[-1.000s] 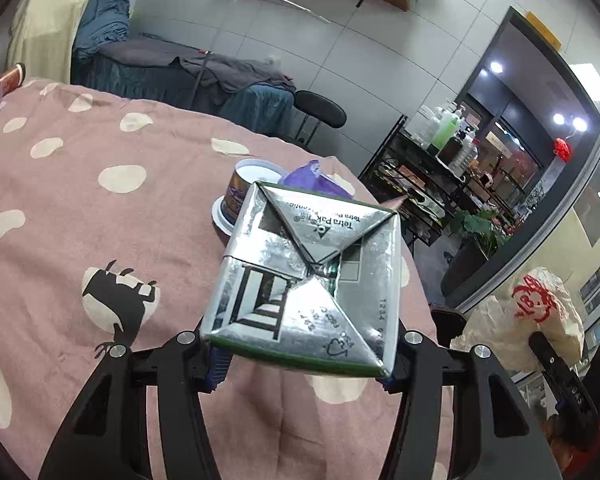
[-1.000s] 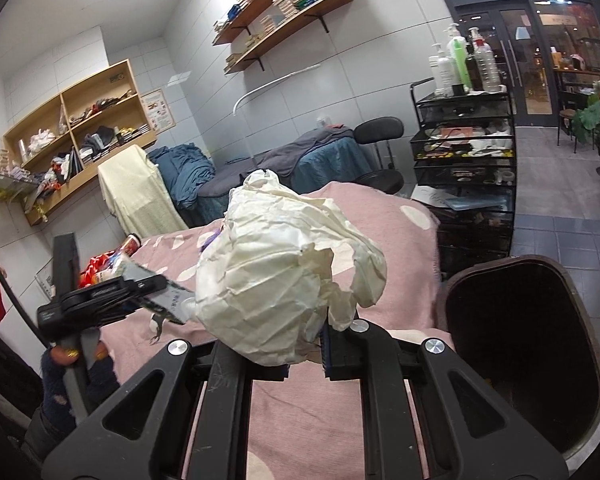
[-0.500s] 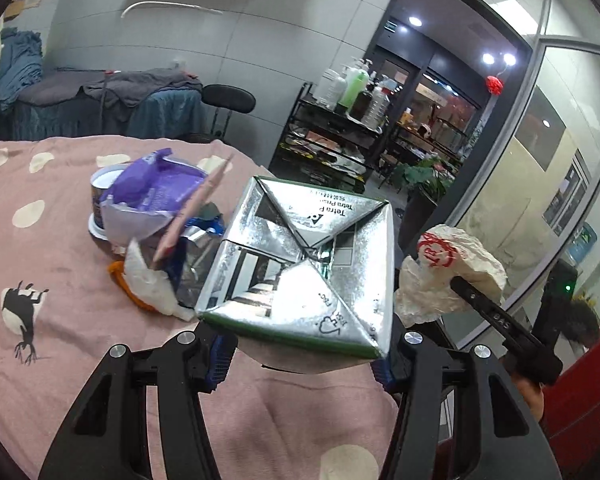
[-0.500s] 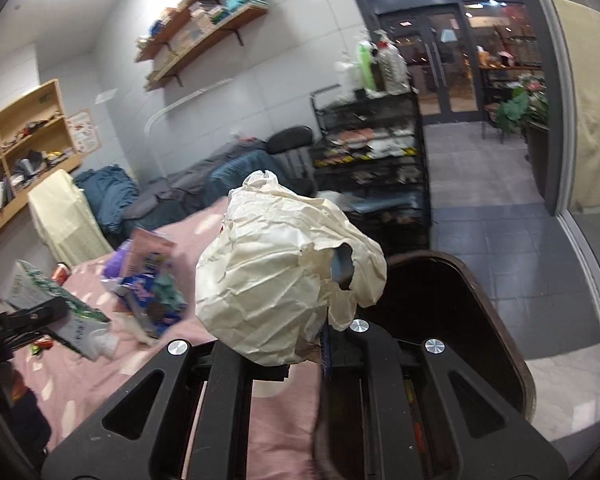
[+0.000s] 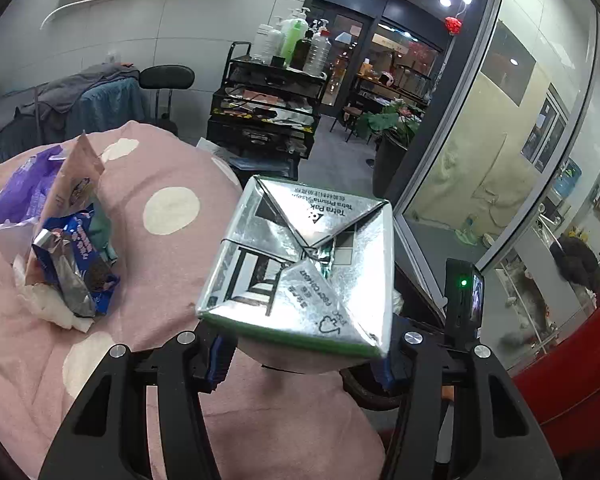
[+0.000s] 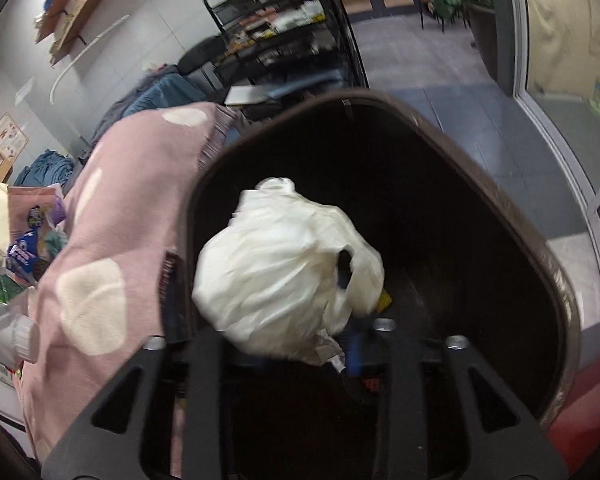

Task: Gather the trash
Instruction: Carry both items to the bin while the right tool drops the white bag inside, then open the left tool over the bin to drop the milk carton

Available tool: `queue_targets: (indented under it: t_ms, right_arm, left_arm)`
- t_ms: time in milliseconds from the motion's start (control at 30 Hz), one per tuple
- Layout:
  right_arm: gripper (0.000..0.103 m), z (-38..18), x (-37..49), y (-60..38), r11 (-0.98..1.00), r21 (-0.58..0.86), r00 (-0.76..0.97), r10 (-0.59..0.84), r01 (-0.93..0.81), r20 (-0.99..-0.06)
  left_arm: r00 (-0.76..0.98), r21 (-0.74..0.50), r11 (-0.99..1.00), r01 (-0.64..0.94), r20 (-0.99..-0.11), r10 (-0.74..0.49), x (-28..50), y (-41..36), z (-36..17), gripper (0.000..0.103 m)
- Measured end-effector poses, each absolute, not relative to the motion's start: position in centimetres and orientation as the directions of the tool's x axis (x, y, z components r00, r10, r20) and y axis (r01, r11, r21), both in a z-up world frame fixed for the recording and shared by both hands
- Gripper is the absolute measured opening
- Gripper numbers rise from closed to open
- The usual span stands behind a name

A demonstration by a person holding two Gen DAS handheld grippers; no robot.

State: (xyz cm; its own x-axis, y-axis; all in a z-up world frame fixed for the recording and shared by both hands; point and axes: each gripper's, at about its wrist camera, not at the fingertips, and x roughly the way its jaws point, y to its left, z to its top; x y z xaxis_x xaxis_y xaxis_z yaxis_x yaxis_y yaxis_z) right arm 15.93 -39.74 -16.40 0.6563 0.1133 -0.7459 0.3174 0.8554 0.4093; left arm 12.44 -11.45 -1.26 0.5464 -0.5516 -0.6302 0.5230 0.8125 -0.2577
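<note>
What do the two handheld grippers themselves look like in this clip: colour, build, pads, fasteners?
Both the left gripper and right gripper are matte black, with flat, cut-out, truss-like fingers, round silver screw heads near the tips and blue pads on the inner faces. No cables, markings or sleeves show.

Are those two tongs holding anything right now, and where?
The left tongs clamp the silver carton by its two sides. The right tongs are opening, with the white bag between them over the bin.

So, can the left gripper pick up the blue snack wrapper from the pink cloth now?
Probably not yet: the left gripper is shut on the silver carton, so nothing else fits in. The blue snack wrapper itself lies uncovered.
</note>
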Motion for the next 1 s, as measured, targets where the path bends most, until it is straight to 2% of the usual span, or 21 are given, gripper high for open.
queue_targets:
  t_ms: [67,200,367,567,1000]
  right_arm:
    - [0.059,-16.6,15.7,-40.0,0.843,0.420,0.655,0.110,0.337,-0.747]
    - [0.062,-15.5,14.7,-40.8,0.835,0.424,0.694,0.071,0.352,-0.716]
    - [0.073,-12.7,12.1,-42.0,0.821,0.399,0.754,-0.057,0.409,-0.655]
    - [0.077,-10.3,10.1,-44.2,0.786,0.382,0.781,-0.195,0.487,-0.593]
    - [0.078,-8.0,8.0,-46.6,0.752,0.404,0.799,-0.261,0.520,-0.542]
  left_arm:
    - [0.531,-0.258,0.802,0.538,-0.635,-0.561,12.5,-12.1,-1.3,0.055]
    - [0.499,-0.258,0.784,0.565,-0.650,-0.573,12.7,-13.7,-1.7,0.055]
    - [0.447,-0.270,0.761,0.590,-0.676,-0.586,13.3,-16.2,-2.7,0.055]
    - [0.402,-0.242,0.744,0.623,-0.717,-0.569,13.6,-19.6,-4.0,0.055]
    - [0.292,-0.167,0.727,0.666,-0.838,-0.461,15.0,-25.9,-8.3,0.055]
